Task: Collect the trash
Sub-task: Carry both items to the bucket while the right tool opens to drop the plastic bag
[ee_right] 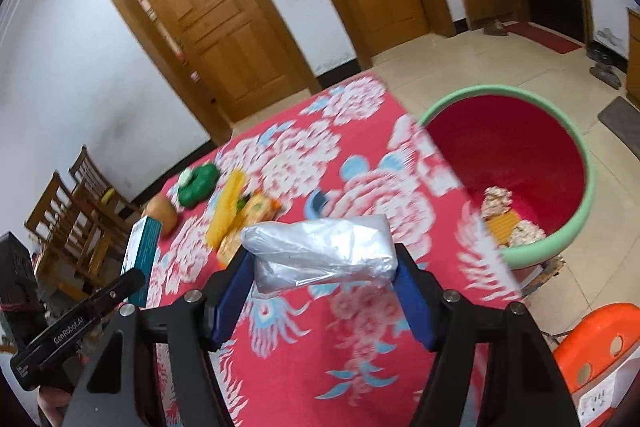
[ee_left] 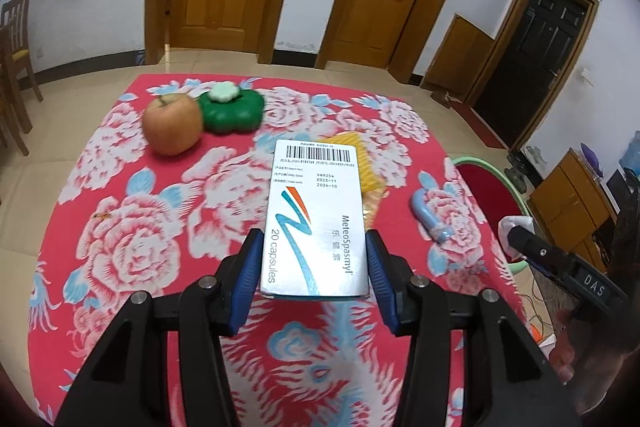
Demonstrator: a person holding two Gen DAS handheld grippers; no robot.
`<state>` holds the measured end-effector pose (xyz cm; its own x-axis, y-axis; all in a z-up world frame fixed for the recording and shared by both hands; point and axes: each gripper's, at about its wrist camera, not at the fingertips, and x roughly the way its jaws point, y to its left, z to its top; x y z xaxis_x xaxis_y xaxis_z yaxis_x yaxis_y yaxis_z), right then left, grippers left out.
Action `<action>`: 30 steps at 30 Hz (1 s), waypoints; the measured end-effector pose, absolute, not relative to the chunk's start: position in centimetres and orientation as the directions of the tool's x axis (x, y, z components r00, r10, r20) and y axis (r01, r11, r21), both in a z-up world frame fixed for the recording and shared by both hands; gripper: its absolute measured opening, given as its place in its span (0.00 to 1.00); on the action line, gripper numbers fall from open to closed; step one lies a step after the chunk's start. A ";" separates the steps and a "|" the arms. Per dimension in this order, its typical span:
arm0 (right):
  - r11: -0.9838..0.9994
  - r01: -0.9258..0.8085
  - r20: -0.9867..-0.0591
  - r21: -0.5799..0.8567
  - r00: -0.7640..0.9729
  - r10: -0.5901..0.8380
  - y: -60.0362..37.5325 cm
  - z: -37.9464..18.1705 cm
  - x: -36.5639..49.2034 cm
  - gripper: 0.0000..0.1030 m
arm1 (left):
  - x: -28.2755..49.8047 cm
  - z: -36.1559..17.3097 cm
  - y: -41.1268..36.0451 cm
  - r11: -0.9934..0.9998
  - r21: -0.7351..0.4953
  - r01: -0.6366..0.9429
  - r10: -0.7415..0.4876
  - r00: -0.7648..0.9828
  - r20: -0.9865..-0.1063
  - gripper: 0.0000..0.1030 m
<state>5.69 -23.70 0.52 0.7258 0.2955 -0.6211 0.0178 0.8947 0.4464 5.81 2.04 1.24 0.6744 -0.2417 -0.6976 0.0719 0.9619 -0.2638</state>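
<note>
**Observer:** Start with the big things. What's under you?

**Operator:** I've got the counter [ee_left: 132,227] spread below me, covered in a red cloth with pink and white flowers. Off its right edge stands the trash basin [ee_right: 576,227], green rim, red inside, with a few scraps lying at the bottom.

**Observer:** And your tongs?

**Operator:** My left tongs [ee_left: 314,267] are clamped on the medicine box [ee_left: 316,211]. Both blue pads press its long sides, and the box sticks out forward above the cloth, barcode end away from me. My right tongs [ee_right: 326,267] are gripping a crumpled plastic bag [ee_right: 320,251], clear and silvery, pinched between the pads and held above the counter. In the right view I can see the box's teal side at the left edge, and in the left view I can see the right tool's black body at the far right.

**Observer:** What's lying on the cloth?

**Operator:** At the far side I see an apple [ee_left: 172,125] touching a green flower-shaped container [ee_left: 232,109] with a pale lid. Nearer the middle there's a yellow wrapper [ee_right: 230,207], partly hidden behind my box in the left view. Toward the right edge lies a small pale blue bottle [ee_left: 430,217] on its side.
</note>
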 end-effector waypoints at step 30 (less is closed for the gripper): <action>0.809 0.361 -0.673 0.464 0.737 0.057 -37.2 -3.2 7.9 0.73 | 14.1 1.3 -14.4 0.912 -0.218 0.347 -0.388 0.561 -0.732 0.49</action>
